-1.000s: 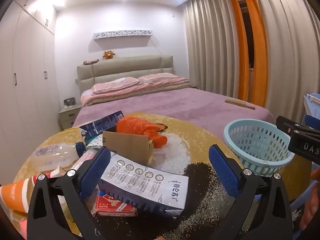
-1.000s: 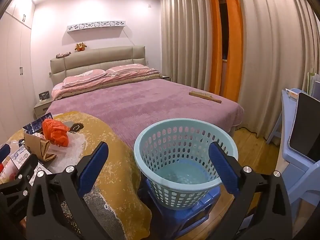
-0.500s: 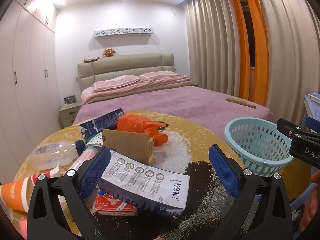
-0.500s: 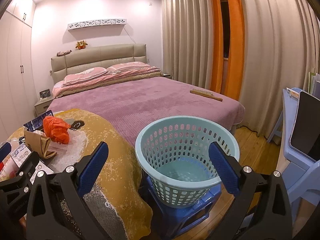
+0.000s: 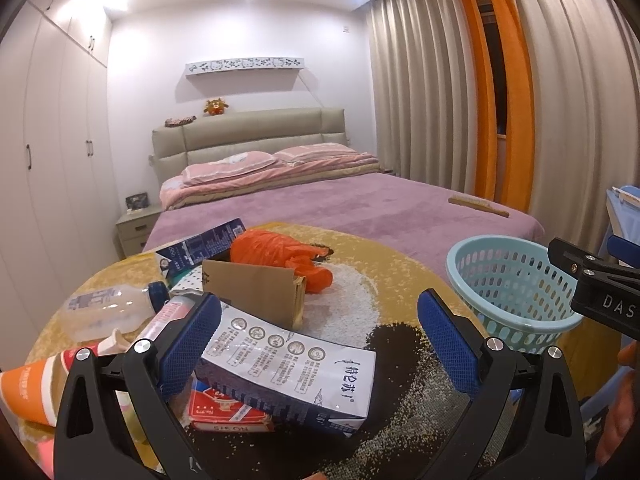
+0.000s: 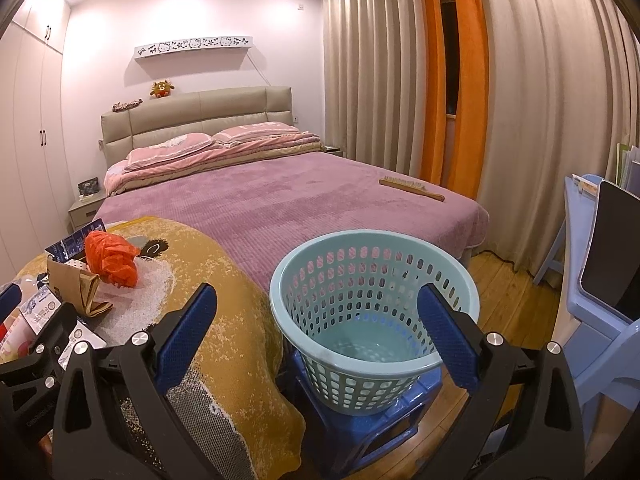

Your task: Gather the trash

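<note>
Home bedroom: bed [image 6: 280, 208], wardrobe [image 5: 48, 160], curtains [image 6: 540, 100].

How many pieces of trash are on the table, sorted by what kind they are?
Cartons: 2, white milk carton, dark blue carton
Boxes: 2, cardboard box, red box
Bottles: 1, clear bottle
Bags: 1, orange bag
Cups: 1, orange cup
Total: 7

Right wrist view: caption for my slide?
Open right hand-held gripper faces the empty teal basket on a blue stool beside the table.
</note>
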Tool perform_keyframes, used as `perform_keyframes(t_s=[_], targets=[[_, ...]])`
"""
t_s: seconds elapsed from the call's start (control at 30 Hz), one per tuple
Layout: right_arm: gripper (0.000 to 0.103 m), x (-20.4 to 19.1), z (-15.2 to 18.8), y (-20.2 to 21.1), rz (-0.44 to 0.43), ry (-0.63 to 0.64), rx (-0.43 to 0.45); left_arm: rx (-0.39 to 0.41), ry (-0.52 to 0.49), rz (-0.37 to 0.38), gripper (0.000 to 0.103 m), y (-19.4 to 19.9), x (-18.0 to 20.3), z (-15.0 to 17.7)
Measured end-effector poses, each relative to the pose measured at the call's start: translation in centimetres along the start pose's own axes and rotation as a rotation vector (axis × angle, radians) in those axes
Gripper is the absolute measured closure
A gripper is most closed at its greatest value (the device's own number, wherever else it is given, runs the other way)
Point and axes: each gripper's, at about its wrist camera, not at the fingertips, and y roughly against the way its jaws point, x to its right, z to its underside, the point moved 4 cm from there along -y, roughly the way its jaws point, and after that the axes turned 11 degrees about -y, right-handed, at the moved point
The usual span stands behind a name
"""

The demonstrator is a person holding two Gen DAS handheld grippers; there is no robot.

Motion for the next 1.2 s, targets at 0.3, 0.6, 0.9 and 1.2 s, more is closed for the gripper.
perform_keyframes(t_s=[0.3, 0.6, 0.9, 1.2], targets=[[0.008, -0.07, 0.05, -0.10, 0.001, -0.004, 0.000, -0.001, 0.000, 0.000, 0.007, 0.00, 0.01, 0.00], [0.008, 0.02, 0.17, -0.18, 0.001, -0.009, -0.003, -0.001, -0.001, 0.003, 0.007, -0.07, 0.14, -0.01], [0.008, 0.02, 0.17, -0.16, 0.001, -0.008, -0.003, -0.001, -0.001, 0.011, 0.007, -0.09, 0.32, 0.02], [0.008, 0.10, 0.15, -0.21, 0.000, -0.010, -0.006, -0.002, 0.002, 0.012, 0.007, -0.14, 0.28, 0.06]])
